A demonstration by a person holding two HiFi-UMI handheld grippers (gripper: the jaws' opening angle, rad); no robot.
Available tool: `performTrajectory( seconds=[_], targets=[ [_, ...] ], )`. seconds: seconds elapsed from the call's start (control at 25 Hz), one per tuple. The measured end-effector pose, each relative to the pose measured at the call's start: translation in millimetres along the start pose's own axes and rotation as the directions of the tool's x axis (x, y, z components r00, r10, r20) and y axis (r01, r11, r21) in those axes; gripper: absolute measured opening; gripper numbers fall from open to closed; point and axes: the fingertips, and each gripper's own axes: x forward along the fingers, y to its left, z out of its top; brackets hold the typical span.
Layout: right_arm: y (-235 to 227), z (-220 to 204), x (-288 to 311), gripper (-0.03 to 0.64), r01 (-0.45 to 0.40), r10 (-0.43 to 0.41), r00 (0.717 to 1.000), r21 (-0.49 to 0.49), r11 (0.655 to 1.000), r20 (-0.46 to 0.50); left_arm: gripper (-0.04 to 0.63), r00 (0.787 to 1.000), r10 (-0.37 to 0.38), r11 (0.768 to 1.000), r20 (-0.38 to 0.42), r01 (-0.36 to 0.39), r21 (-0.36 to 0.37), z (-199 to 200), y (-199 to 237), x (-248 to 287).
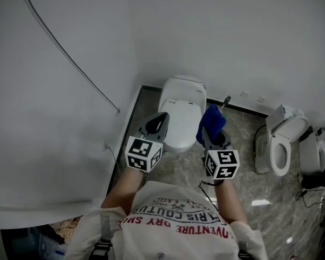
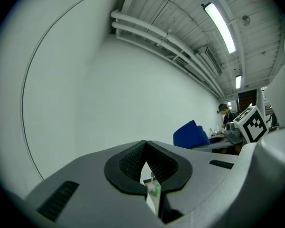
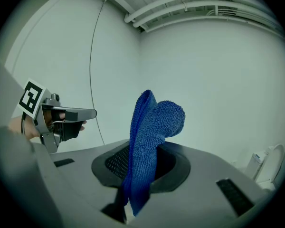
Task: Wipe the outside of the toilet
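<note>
The toilet [image 1: 181, 110] stands at the centre of the head view, against the white wall [image 1: 233, 31]. Its long axis runs almost straight up the frame, with the tank end towards the top and the bowl front towards the bottom.

The two grippers sit either side of its lower half. The left gripper [image 1: 161, 118] lies over the toilet's left edge. Its jaws meet at the tips with nothing between them; in its own view only a sliver of floor shows through the gap lower down [image 2: 146, 148].

The right gripper [image 1: 210, 133] lies just off the toilet's right edge. Its jaws are clamped on a blue cloth [image 1: 211, 121], which stands up out of the pads in a folded tuft [image 3: 149, 132].

The toilet therefore lies ahead of and below the cloth, and to its left in the frame. The cloth-carrying right gripper looks the one placed to make contact, probably by tipping its jaws down and inward onto the lid or right flank.

Both gripper views point up at the wall and ceiling, so neither shows the toilet being cleaned. From the steep head view I cannot tell how far above the porcelain the cloth hangs. The bowl's front, sides and base are covered by the grippers or out of sight. Another toilet [image 1: 281, 140] stands well apart at the right.
</note>
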Motion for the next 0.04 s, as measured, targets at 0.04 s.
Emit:
performTrajectory(
  seconds=[0.04],
  targets=[
    [-1.6, 0.8, 0.9, 0.077, 0.002, -0.002, 1.000, -0.003, 1.000, 0.001, 0.008, 1.000, 0.001, 1.000, -0.001, -0.001, 0.002, 0.2, 0.5, 1.5]
  ],
)
